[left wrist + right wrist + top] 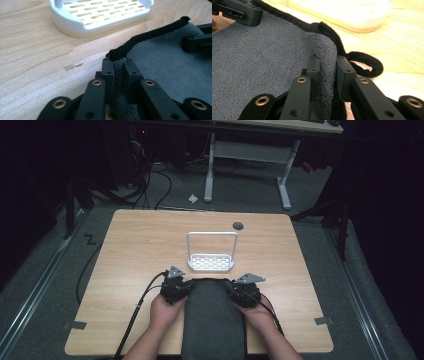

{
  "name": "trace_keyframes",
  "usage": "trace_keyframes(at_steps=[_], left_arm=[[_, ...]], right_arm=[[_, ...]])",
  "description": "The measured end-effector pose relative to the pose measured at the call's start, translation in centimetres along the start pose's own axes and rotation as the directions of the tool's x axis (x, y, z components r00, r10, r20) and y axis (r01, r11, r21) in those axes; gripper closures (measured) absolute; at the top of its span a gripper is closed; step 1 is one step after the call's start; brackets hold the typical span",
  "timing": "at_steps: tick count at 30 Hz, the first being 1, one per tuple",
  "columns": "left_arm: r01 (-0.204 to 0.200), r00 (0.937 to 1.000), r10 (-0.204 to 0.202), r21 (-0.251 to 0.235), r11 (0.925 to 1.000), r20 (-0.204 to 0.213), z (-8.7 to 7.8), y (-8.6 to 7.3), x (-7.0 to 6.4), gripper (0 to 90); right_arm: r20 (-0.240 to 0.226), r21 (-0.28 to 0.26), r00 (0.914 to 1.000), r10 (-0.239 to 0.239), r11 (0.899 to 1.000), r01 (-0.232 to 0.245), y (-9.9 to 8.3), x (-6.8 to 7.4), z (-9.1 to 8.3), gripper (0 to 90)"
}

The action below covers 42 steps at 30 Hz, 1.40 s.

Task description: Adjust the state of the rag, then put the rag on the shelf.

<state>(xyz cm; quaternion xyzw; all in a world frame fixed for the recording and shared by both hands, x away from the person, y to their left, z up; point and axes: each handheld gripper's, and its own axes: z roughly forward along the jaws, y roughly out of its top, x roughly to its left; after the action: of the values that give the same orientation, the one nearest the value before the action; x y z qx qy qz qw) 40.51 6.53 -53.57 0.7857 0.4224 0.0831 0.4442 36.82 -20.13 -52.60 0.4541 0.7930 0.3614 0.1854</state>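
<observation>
A dark grey towel [212, 317] with a black hem lies on the wooden table [135, 250] and hangs over its near edge between the person's hands. My left gripper [186, 285] is shut on the towel's far left corner [119, 65], the cloth pinched between its jaws. My right gripper [233, 286] is shut on the far right corner [326, 67], where a black hanging loop [368, 65] curls out beside it. A white slotted rack [211, 262] with a tall wire handle stands just beyond the towel's far edge.
A round dark grommet [238, 225] sits near the table's far edge. Cables [137, 312] trail from the left gripper over the near edge. A small chip [73, 66] marks the wood next to the left gripper. A desk frame [247, 165] stands on the floor beyond.
</observation>
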Motion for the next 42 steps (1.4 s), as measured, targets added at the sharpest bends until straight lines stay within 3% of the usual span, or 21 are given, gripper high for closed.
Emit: trace_keyframes(at_steps=[6, 12, 17, 27, 42], left_arm=[[0.003, 1.0000, -0.003, -0.018, 0.9998, -0.009, -0.4, 0.1, -0.2, 82.6], [0.032, 0.9993, -0.030, -0.099, 0.9946, 0.022, -2.1, 1.0, -0.3, 82.2], [-0.007, 0.9999, 0.008, -0.131, 0.9914, 0.010, -3.7, 2.4, -0.5, 82.9], [-0.044, 0.9990, 0.046, -0.240, 0.9698, 0.002, -7.0, 6.0, -1.7, 84.3], [-0.097, 0.9953, 0.092, -0.342, 0.9346, -0.031, -10.6, 11.1, -2.3, 84.5]], right_arm=[[0.014, -0.034, 0.9997, -0.018, 0.999, 0.019, 0.1, 0.3, -0.4, 76.1], [0.031, -0.104, 0.9987, -0.042, 0.994, 0.045, 1.1, 0.7, -1.5, 76.0], [0.039, -0.156, 0.9975, -0.059, 0.986, 0.064, 2.6, 1.0, -2.5, 75.9], [0.072, -0.254, 0.9936, -0.087, 0.962, 0.103, 6.0, 1.5, -5.2, 75.9], [0.107, -0.366, 0.9882, -0.110, 0.920, 0.142, 11.1, 1.5, -8.6, 75.9]])
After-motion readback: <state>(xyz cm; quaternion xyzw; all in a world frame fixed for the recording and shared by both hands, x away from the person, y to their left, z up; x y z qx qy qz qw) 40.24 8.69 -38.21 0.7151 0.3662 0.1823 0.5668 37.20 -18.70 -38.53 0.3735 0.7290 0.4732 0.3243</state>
